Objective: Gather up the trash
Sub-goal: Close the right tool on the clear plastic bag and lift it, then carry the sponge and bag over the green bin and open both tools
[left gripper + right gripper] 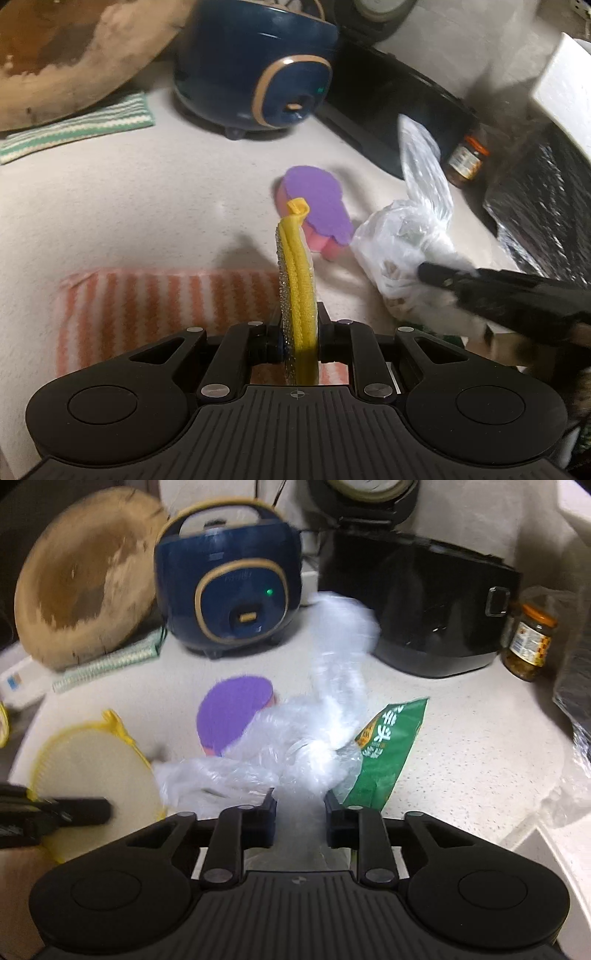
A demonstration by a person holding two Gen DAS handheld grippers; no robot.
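Yellow-trimmed and mesh-backed, a round scouring pad (297, 280) stands on edge at the lower centre of the left wrist view, clamped between the jaws of your left gripper (298, 332) above a folded orange-and-white striped cloth (166, 310). Your right gripper (300, 808) is closed on the crumpled clear plastic bag (295, 753), whose loose tail flares toward the upper centre of the right wrist view. A green printed snack wrapper (388, 753) lies just beside the bag on the speckled white bench (461, 738), still uncollected, and a purple-topped pink sponge (232, 712) sits behind the bag.

Watch that loose tail: in my judgement it could catch the sponge or the wrapper as you lift, and thin film may slip or tear under a fast pull. The two grippers work near each other, so a crossing move risks a knock.

Free bench opens to the right of the wrapper. The back is crowded: a navy-blue rice cooker (229, 594), a black glossy cooker (432, 609), a brown-lidded glass jar (532, 642) and a round wooden chopping board (88, 576) leaning at upper left.
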